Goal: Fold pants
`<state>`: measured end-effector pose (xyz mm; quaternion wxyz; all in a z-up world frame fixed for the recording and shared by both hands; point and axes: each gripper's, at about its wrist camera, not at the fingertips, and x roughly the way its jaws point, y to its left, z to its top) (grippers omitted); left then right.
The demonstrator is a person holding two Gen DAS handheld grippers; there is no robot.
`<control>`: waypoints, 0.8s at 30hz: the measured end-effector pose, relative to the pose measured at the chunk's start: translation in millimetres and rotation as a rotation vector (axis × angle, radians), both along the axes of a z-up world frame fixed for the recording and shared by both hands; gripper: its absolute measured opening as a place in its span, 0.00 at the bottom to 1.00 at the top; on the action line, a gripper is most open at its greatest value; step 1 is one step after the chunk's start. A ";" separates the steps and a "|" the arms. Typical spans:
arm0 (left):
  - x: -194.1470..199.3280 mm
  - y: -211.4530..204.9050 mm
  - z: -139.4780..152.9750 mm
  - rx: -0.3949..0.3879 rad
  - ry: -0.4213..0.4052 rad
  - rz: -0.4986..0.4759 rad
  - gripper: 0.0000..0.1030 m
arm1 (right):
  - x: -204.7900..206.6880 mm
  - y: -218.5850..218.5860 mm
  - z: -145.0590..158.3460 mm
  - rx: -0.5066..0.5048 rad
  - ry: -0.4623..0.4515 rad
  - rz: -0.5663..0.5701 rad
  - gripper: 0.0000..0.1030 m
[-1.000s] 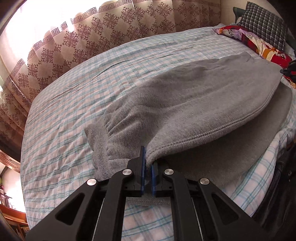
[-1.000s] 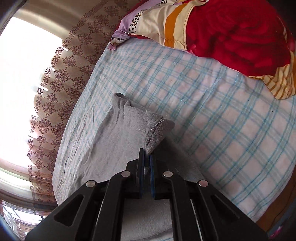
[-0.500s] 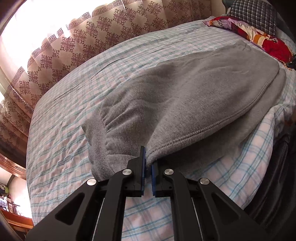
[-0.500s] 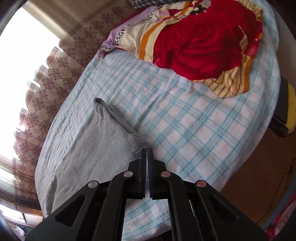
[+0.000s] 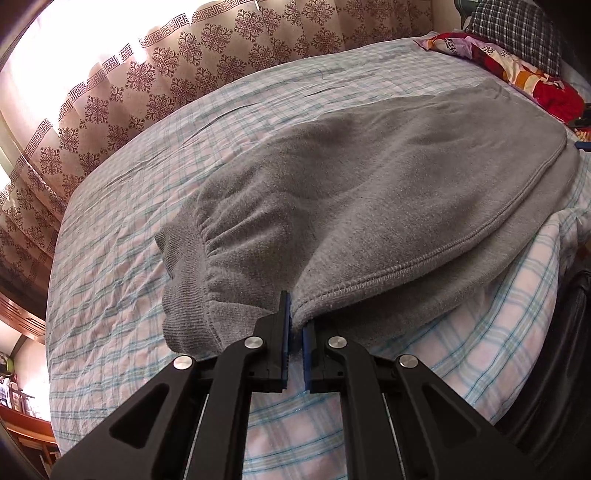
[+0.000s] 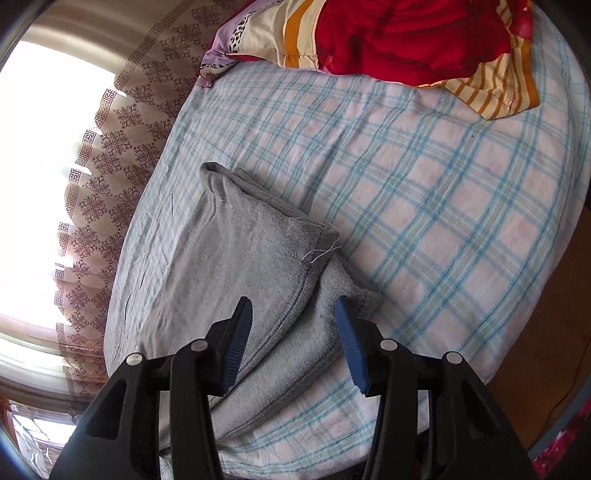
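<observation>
Covering most of the view, the bed point(image 5: 122, 280) in its checked sheet carries the grey pants point(image 5: 369, 206), folded over on themselves near its edge, with a red patterned quilt point(image 6: 406, 33) bunched at the far end. The left gripper point(image 5: 294, 314) has its fingers pinched on the stitched hem of the top layer. The right gripper point(image 6: 293, 325) hovers spread wide above the leg ends, gripping nothing.
</observation>
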<state>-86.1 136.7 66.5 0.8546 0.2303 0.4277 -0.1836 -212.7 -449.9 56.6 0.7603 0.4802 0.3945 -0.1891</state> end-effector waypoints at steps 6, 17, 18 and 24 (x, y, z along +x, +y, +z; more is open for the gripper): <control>2.3 0.4 1.8 -0.011 -0.006 0.001 0.05 | 18.5 6.6 5.0 -0.006 0.032 0.043 0.46; 4.2 0.9 8.2 -0.012 -0.015 -0.005 0.05 | 46.7 -3.1 -18.2 -0.020 0.114 -0.034 0.10; 4.2 0.9 9.5 -0.012 -0.018 -0.004 0.05 | 46.7 -3.7 -14.0 -0.030 0.101 -0.033 0.09; 0.1 2.9 24.3 0.010 -0.057 -0.023 0.05 | 30.1 1.9 49.4 -0.137 -0.021 -0.009 0.07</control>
